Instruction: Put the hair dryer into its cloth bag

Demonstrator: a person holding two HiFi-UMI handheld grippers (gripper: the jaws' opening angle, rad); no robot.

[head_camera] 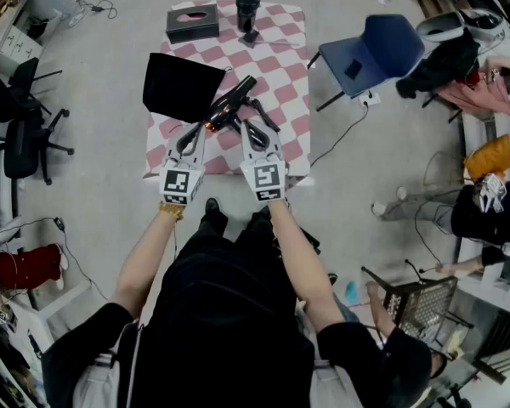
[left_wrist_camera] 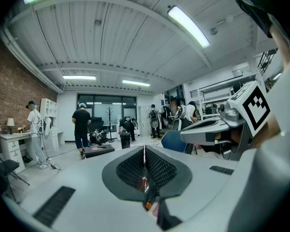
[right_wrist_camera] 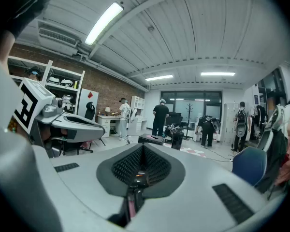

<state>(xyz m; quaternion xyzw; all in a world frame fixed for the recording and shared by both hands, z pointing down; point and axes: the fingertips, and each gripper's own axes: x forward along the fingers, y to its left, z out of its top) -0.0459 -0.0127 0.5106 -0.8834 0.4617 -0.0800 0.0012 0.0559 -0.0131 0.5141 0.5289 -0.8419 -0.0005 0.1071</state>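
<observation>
The black hair dryer (head_camera: 235,99) lies slantwise on the checked table (head_camera: 280,66), its near end with an orange glint towards me. The black cloth bag (head_camera: 180,87) lies flat just left of it. My left gripper (head_camera: 203,128) is shut, its tips at the dryer's near end. My right gripper (head_camera: 243,126) is shut too, beside the dryer's folded handle. In the left gripper view the jaws (left_wrist_camera: 144,150) meet, with a dark, orange-tipped piece (left_wrist_camera: 147,200) showing under them. The right gripper view shows shut jaws (right_wrist_camera: 142,147) over a dark piece (right_wrist_camera: 134,181). Whether either pinches it is unclear.
A dark tissue box (head_camera: 192,23) and a black bottle (head_camera: 247,10) stand at the table's far edge. A blue chair (head_camera: 376,51) is right of the table, black office chairs (head_camera: 21,117) left. Several people stand in the room beyond.
</observation>
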